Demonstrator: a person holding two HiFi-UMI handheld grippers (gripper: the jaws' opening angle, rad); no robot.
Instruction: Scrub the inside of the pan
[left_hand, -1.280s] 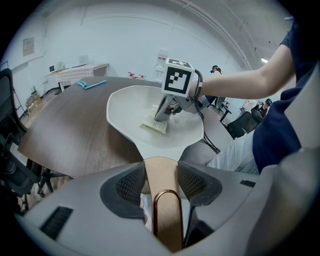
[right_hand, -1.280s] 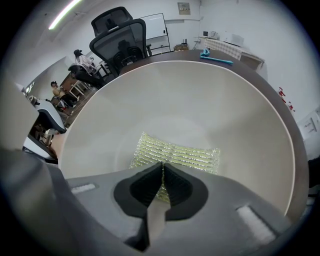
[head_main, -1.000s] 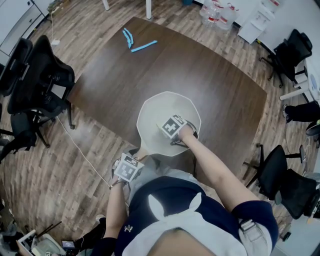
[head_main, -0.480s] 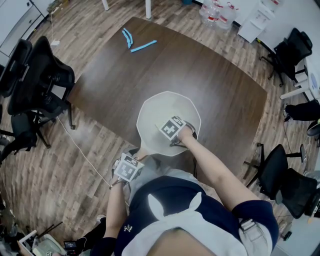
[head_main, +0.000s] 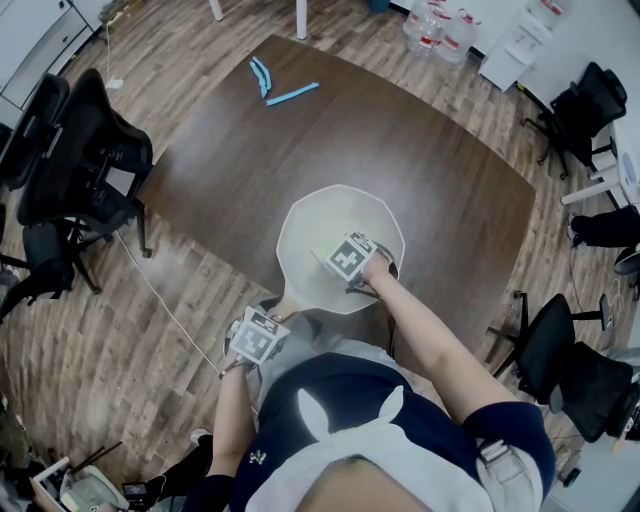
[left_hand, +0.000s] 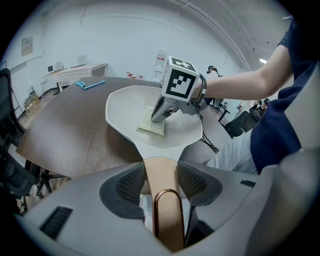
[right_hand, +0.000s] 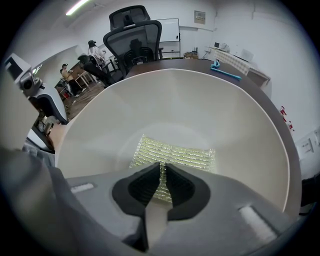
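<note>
– Has anything changed from a moment earlier?
– Very little. The pan (head_main: 322, 222) sits where it did, on the near edge of the table (head_main: 420, 170), and both hands have kept their places. Only the right gripper (right_hand: 162, 172) differs: its jaws have just been easing apart a little.

– What does it have hold of?
– The jaws stand a narrow slit apart, nipping the near edge of the scrub pad (right_hand: 176, 152), which lies flat on the pan's pale floor, nearer its right side.

– And the left gripper (left_hand: 161, 184)?
– It is closed on the pan's wooden handle (left_hand: 160, 167), which juts off the table towards the person.

– What of the surface and the room?
– A dark brown table stands on a wood-plank floor (head_main: 100, 320). Black office chairs stand to the left (head_main: 85, 150) and to the right (head_main: 565, 350). Water bottles (head_main: 440, 25) stand by the far wall.

– How many of each?
– There are one pan, one pad, two grippers and one table. Two blue pieces (head_main: 275, 85), one curved and one straight, lie at the table's far left. The chairs overlap, so their number cannot be told.
</note>
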